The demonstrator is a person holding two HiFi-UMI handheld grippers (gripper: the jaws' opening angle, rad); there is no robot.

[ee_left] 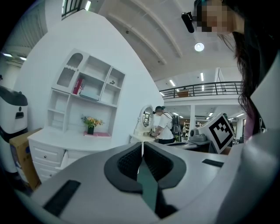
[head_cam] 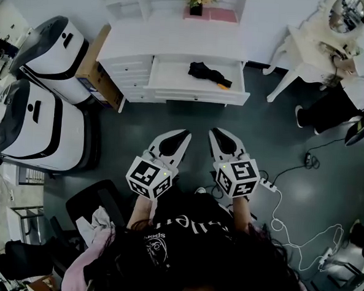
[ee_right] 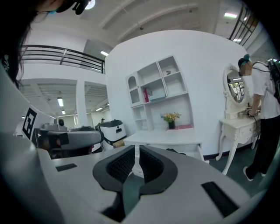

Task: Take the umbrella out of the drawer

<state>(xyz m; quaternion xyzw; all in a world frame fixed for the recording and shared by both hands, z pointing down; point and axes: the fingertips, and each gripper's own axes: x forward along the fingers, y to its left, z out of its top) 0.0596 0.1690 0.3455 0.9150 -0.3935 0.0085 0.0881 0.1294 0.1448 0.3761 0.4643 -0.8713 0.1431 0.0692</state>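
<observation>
In the head view, a folded black fabric umbrella (head_cam: 210,74) with an orange handle end lay in the open white wooden drawer (head_cam: 167,79) of a white desk (head_cam: 176,43), towards the drawer's right side. The left gripper (head_cam: 186,136) and the right gripper (head_cam: 213,132) hovered side by side over the dark floor (head_cam: 275,135), well short of the drawer. In the left gripper view, the jaws were pressed together with nothing between them. In the right gripper view, the jaws were likewise closed and empty, aimed towards the desk — the umbrella showed as a dark shape in the drawer beyond them
</observation>
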